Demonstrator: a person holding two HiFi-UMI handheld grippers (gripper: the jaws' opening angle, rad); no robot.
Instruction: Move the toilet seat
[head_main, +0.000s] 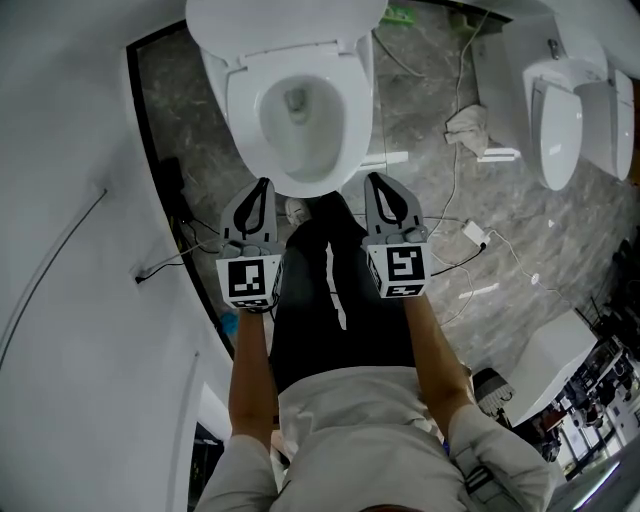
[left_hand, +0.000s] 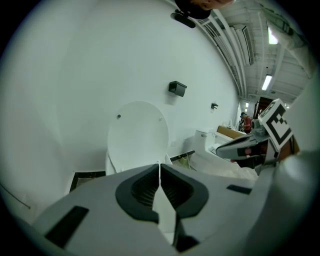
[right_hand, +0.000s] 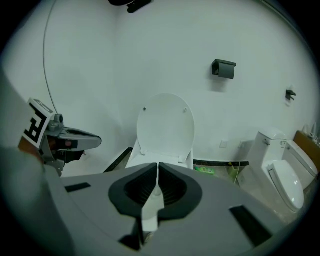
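Looking down into bowl (head_main: 325, 125): showing only drain hole at bottom, nothing else inside. Finding seat (head_main: 243, 110) lying flat on rim, lid (right_hand: 166, 125) standing up against wall. Reaching both forearms forward, one either side of dark-trousered leg (head_main: 310, 300). Holding left gripper (head_main: 262, 185) and right gripper (head_main: 375, 180) side by side, tilting forward and down. Showing tips just at front edge of seat in head view, left tip at left of front, right tip at right. Not managing to tell contact. Pinching both jaw pairs fully together, gripping nothing, with only a thin slit showing between pads in each gripper view. Noting second toilet (head_main: 560, 120) off to right.
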